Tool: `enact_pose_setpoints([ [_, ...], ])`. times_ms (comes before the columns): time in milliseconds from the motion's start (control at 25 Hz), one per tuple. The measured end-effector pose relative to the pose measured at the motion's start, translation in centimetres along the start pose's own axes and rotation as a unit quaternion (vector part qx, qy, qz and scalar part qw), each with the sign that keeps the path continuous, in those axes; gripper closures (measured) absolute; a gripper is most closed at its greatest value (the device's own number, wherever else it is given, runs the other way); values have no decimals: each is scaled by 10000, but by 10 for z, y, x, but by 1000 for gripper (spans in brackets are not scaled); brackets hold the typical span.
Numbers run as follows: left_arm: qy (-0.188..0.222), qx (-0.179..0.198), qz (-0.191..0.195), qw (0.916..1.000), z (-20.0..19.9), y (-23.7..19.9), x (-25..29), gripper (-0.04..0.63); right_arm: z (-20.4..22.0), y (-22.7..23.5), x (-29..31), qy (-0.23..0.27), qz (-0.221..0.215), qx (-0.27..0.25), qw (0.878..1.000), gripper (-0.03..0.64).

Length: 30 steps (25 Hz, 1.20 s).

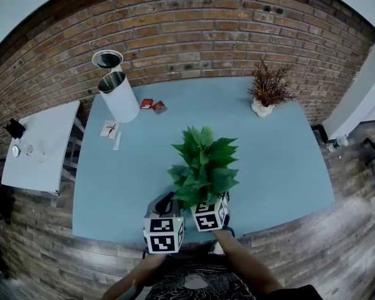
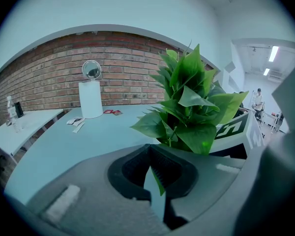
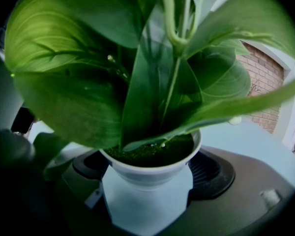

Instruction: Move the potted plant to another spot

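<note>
The potted plant has broad green leaves and a white pot. It stands on the light blue table, close to the front edge. My right gripper has its jaws on either side of the pot and is shut on it; leaves fill most of the right gripper view. My left gripper sits just left of the plant with its jaws together and nothing held. The left gripper view has the plant just right of the left gripper.
A white cylinder and a round mirror stand at the back left, with red packets and papers nearby. A dried brown plant stands at the back right. A white side table is to the left, and a brick wall runs behind.
</note>
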State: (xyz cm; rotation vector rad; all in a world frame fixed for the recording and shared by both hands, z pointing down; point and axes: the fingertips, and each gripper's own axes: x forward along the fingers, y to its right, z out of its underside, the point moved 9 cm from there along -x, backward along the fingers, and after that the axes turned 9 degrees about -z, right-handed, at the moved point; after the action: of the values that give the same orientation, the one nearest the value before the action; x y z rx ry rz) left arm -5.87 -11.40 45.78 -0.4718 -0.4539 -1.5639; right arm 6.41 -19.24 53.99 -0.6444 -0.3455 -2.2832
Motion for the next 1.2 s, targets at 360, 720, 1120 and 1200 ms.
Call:
enact_pose_setpoints([
  [360,46,-2,-31,10000,-3,24,5,595,6,23,-10,2,-2,-5,10000,120],
  [720,36,2,-38,10000,-4,52,10,595,11,49,-22,45,-14,-18,10000,120],
  [1120,15,-53,-79,10000,-6,81,14,595,16,80,-36,38,-26,-28,10000,120],
  [1200,11,-69,-80,9999,-6,85,15,595,16,84,-37,24,-34,-33,10000,120],
])
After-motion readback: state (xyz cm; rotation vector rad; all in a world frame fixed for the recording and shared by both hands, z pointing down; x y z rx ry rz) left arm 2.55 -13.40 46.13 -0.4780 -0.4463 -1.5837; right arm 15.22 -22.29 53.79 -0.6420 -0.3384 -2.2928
